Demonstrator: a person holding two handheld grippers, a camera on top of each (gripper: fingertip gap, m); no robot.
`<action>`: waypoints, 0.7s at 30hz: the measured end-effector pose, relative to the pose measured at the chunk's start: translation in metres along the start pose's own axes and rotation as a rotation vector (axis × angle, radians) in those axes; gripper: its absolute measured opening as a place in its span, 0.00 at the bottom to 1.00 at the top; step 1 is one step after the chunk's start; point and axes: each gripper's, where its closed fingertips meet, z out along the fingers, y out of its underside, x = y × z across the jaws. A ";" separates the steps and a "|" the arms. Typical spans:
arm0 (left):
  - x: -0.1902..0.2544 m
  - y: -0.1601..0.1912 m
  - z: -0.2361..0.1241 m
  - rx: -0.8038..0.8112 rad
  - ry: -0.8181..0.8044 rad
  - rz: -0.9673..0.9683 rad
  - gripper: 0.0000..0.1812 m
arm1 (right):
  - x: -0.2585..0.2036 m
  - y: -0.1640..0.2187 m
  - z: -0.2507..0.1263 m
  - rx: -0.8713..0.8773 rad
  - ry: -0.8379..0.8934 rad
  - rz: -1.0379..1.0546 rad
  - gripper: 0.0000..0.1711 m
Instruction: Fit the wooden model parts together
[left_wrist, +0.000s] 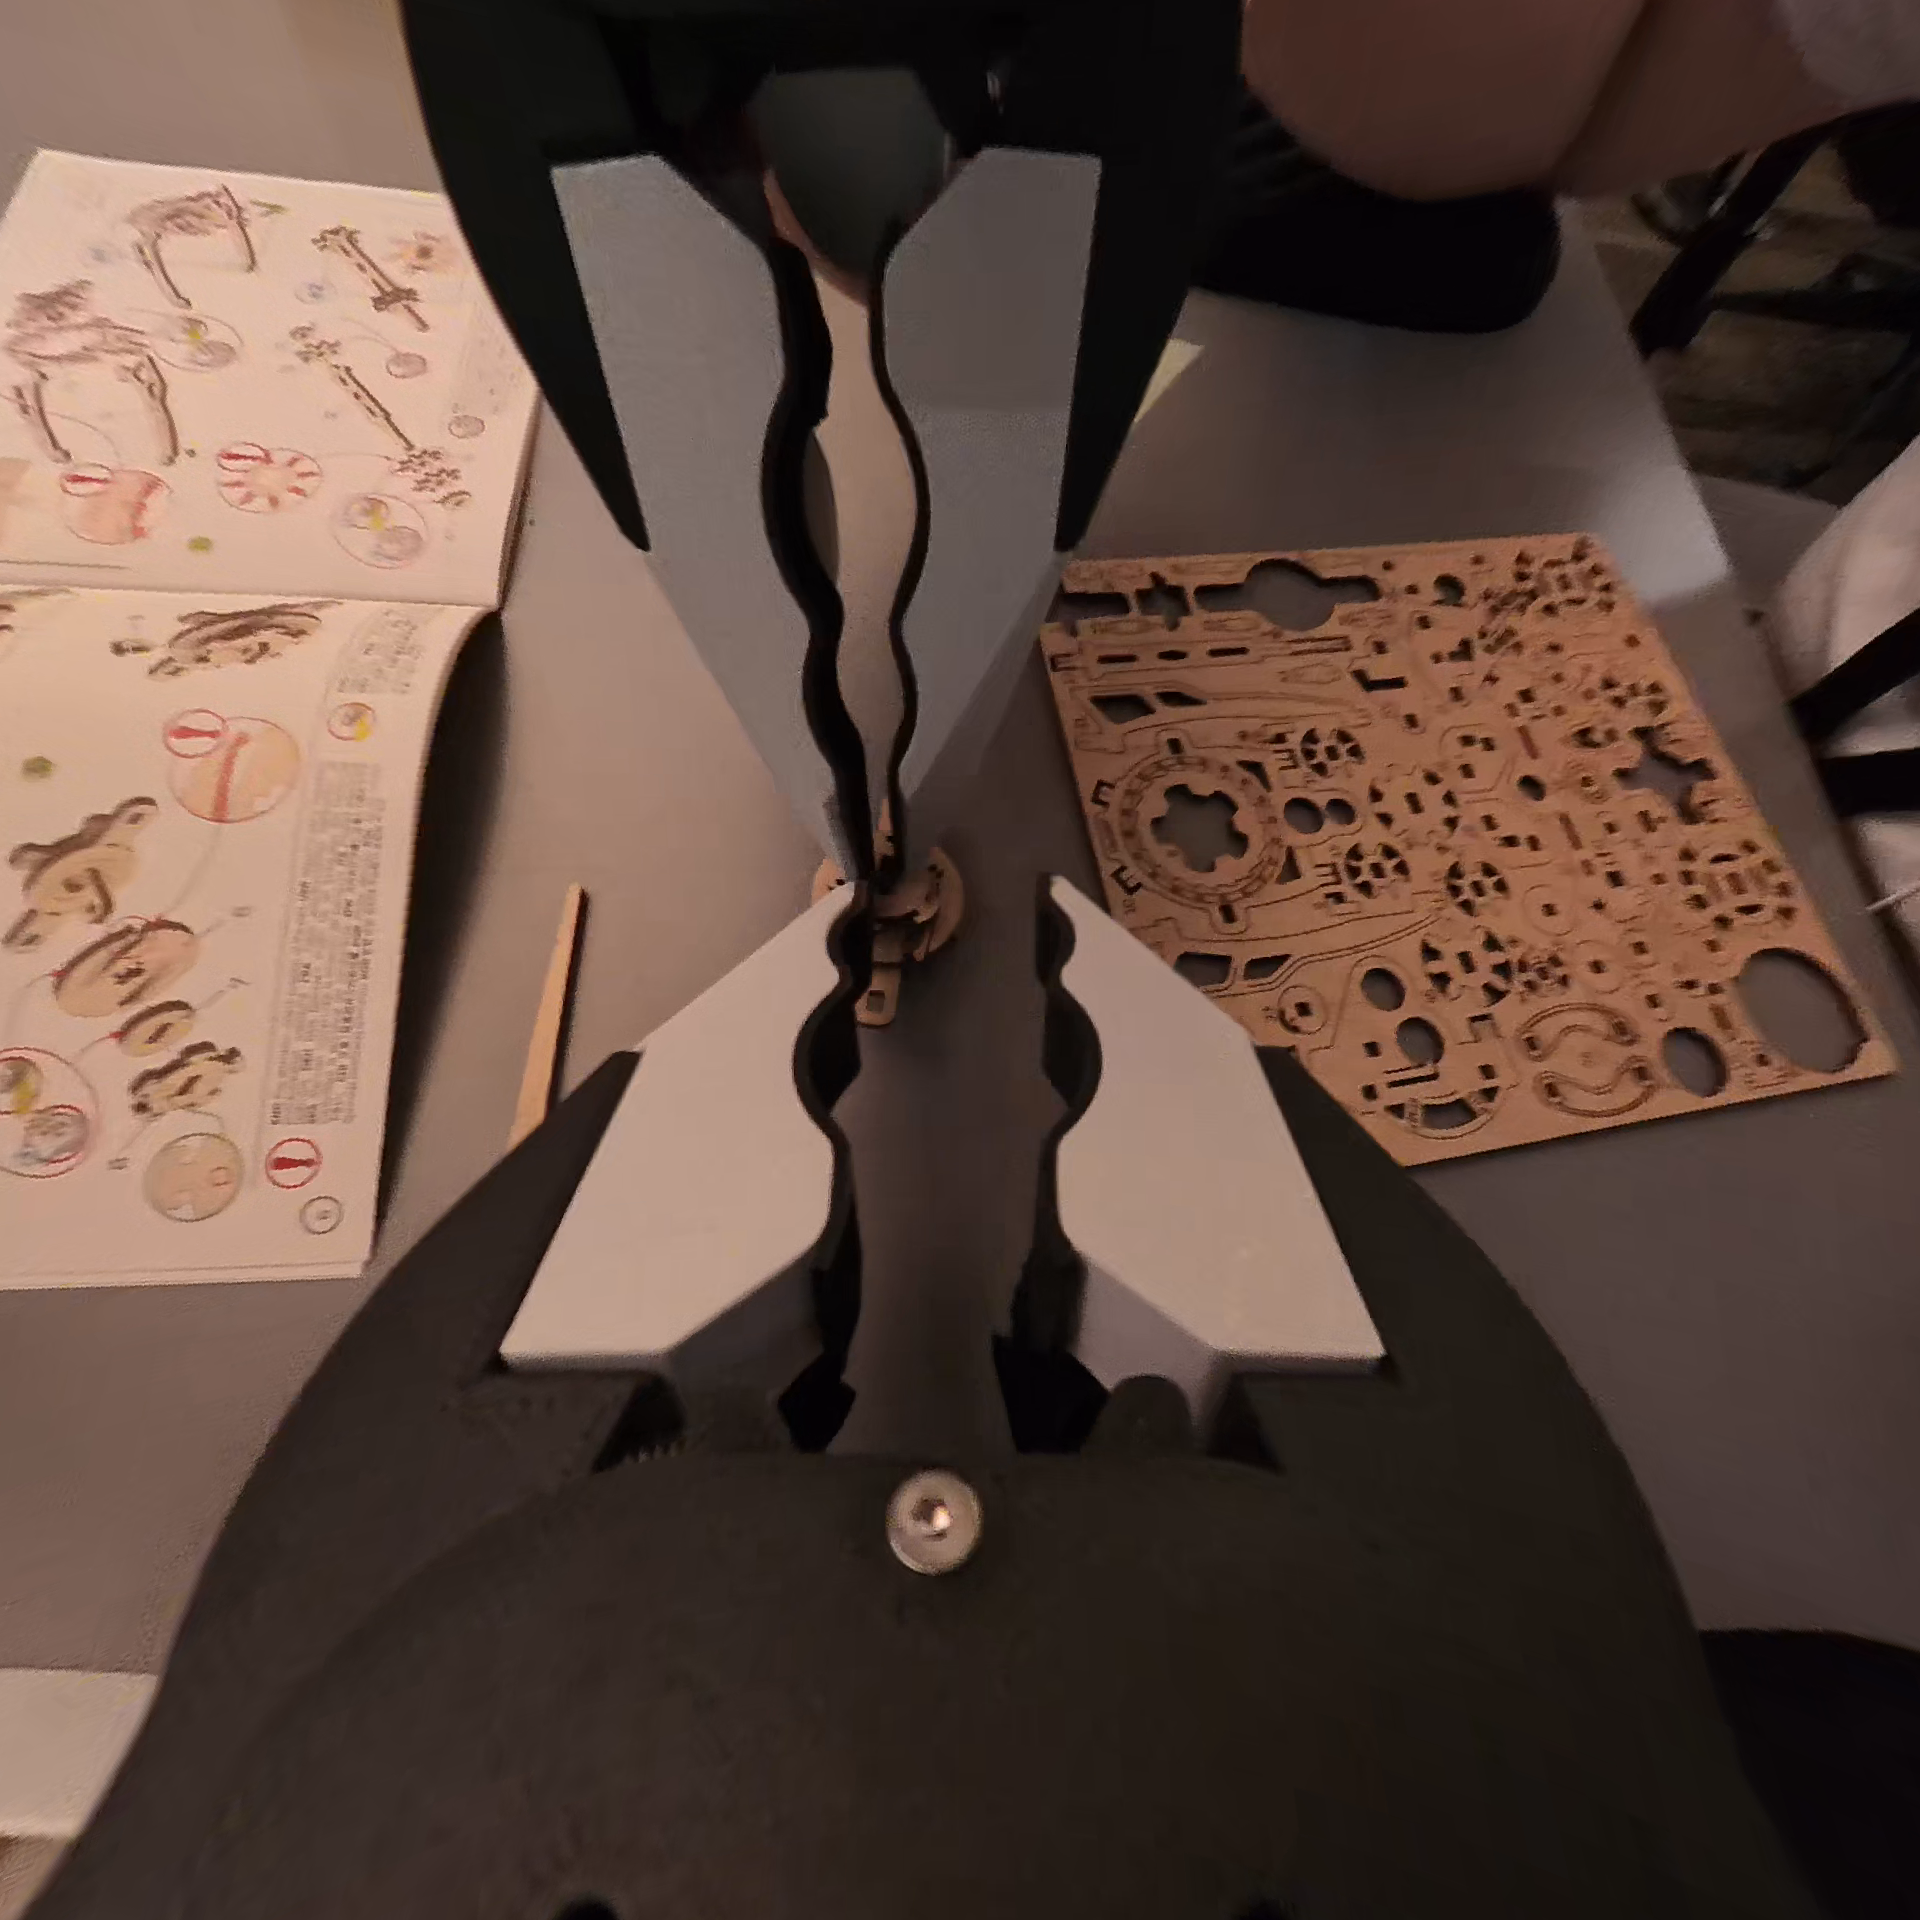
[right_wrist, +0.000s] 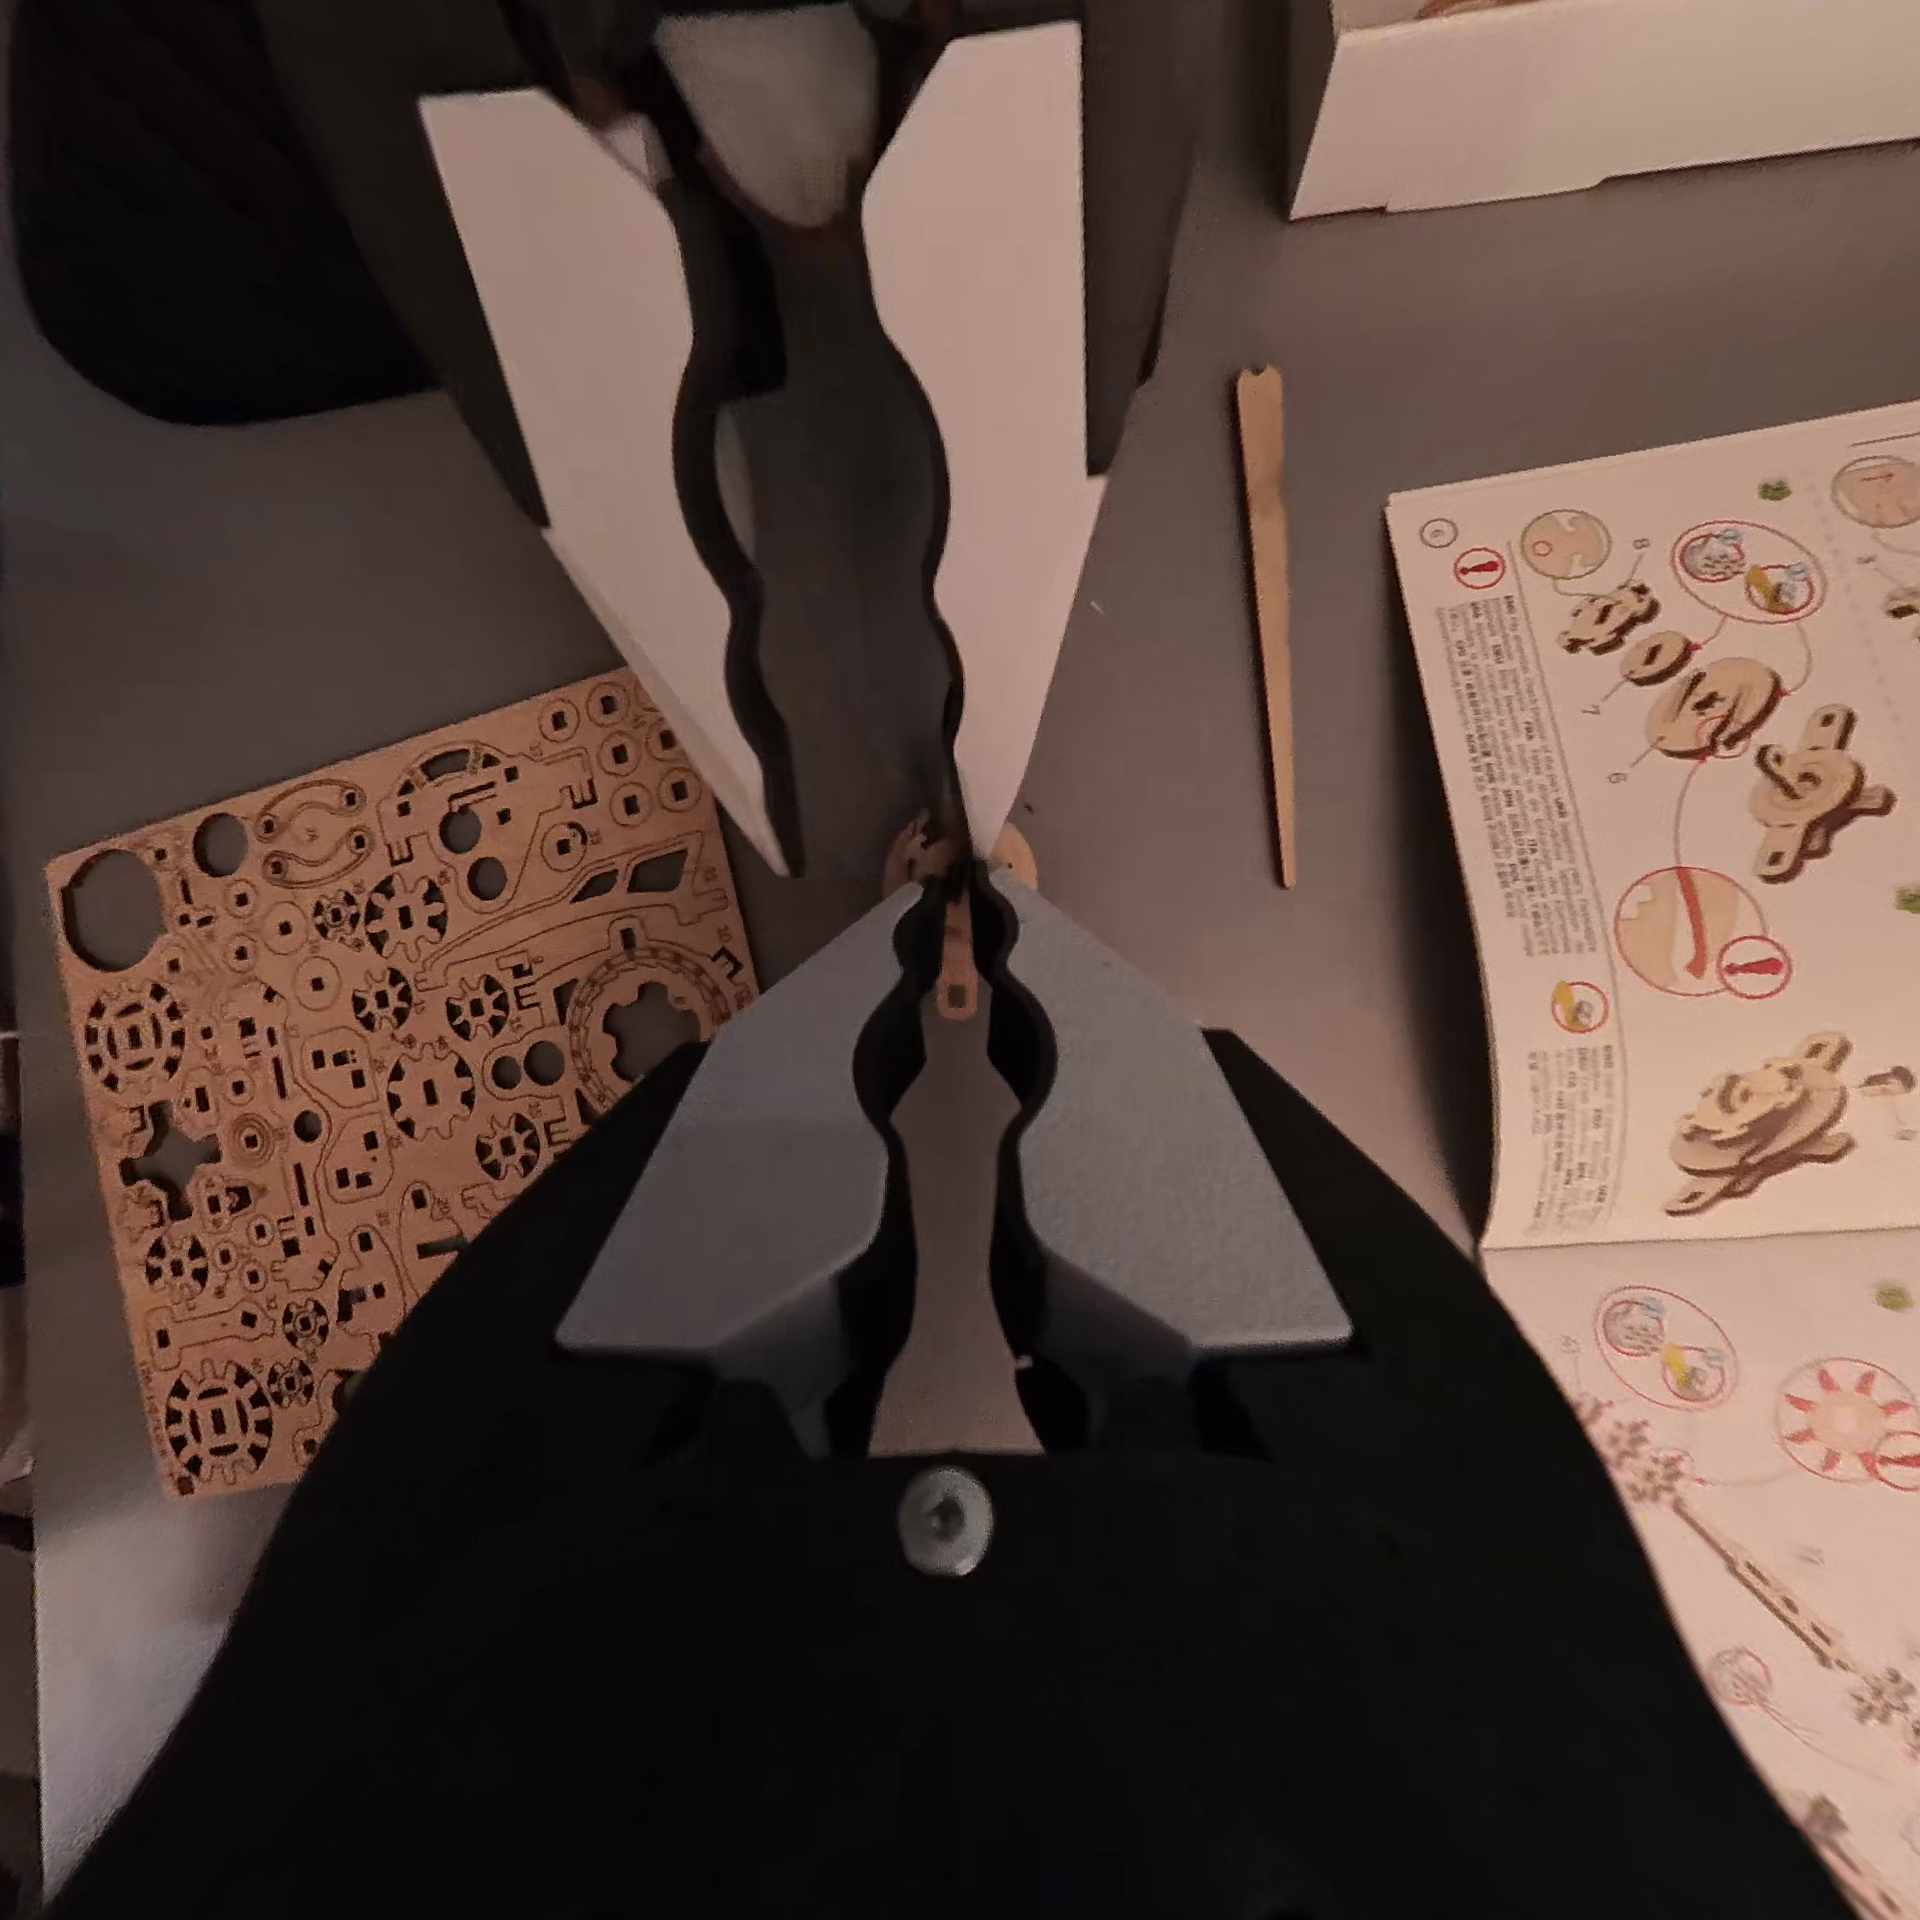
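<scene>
A small wooden assembly (left_wrist: 906, 920) of round discs with a slotted tab sits just above the grey table. My right gripper (right_wrist: 961, 883) is shut on it; the tab (right_wrist: 954, 982) shows between its fingers. In the left wrist view the right gripper (left_wrist: 862, 847) reaches in from the top. My left gripper (left_wrist: 948, 888) is open, with the assembly between its fingers, close to its left fingertip (left_wrist: 821, 935). In the right wrist view the left gripper (right_wrist: 881, 842) comes from the top, one fingertip (right_wrist: 1023, 769) touching the assembly (right_wrist: 1013, 857).
A laser-cut wooden parts sheet (left_wrist: 1455, 831) (right_wrist: 364, 1039) lies flat beside the grippers. An open instruction booklet (left_wrist: 208, 623) (right_wrist: 1662, 831) lies on the other side, with a thin wooden stick (left_wrist: 551, 1008) (right_wrist: 1273, 623) next to it. A white box (right_wrist: 1610, 104) stands behind. My left and right fingertips are right by each other. The thin wooden stick (left_wrist: 551, 1008) is about 7 cm from both grippers' fingertips. It is also in sight in the right wrist view (right_wrist: 1281, 744).
</scene>
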 end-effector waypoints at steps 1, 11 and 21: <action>0.000 -0.001 0.000 0.007 0.011 -0.026 0.19 | -0.001 0.001 -0.001 0.008 -0.014 -0.011 0.03; -0.018 -0.019 -0.012 0.179 -0.132 0.019 0.38 | -0.003 -0.015 -0.024 0.331 -0.027 -0.317 0.02; -0.006 -0.045 -0.029 0.363 -0.072 0.024 0.38 | -0.023 -0.063 -0.124 1.047 -0.350 -0.222 0.01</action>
